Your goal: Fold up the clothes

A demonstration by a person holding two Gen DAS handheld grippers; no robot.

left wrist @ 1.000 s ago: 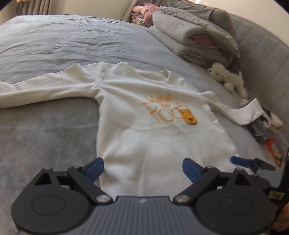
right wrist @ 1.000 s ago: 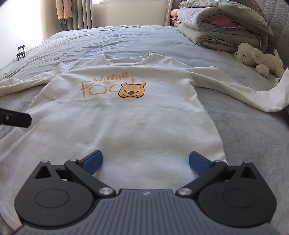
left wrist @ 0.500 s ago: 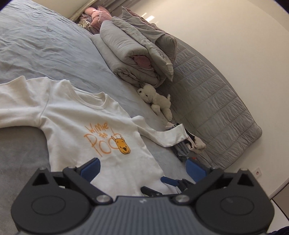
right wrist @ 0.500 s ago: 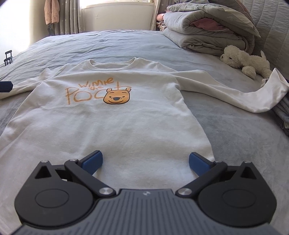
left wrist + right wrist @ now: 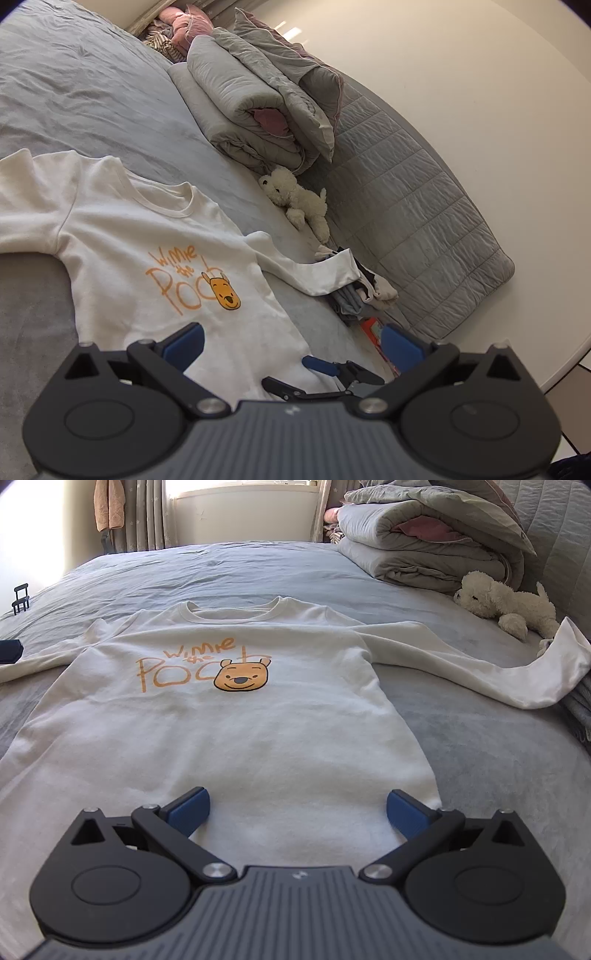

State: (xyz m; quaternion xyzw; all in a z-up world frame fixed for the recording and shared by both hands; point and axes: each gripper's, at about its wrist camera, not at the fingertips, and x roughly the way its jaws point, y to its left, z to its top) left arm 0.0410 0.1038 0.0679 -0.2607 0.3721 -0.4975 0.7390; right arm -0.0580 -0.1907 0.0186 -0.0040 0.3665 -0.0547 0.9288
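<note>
A white long-sleeved sweatshirt (image 5: 147,240) (image 5: 240,738) with an orange bear print lies flat, front up, on the grey bed. Its sleeves are spread out; the right sleeve (image 5: 517,679) runs onto a small clothes pile. My left gripper (image 5: 291,343) stands open above the hem's left part, angled toward the headboard, with nothing between its blue pads. My right gripper (image 5: 298,808) is open over the hem's middle, also empty. In the left wrist view, the right gripper's fingers (image 5: 325,365) show low over the hem. The left gripper's tip (image 5: 9,650) peeks in at the far left of the right wrist view.
A folded grey duvet stack (image 5: 251,99) (image 5: 424,542) and a white plush toy (image 5: 295,195) (image 5: 506,600) sit near the quilted headboard (image 5: 406,184). A pile of crumpled clothes (image 5: 362,291) lies under the right cuff. Curtains and a window stand beyond the bed.
The left wrist view has swung right, from facing the shirt to facing the headboard and wall. The left gripper's tip slid toward the left edge of the right view. The right gripper stayed put.
</note>
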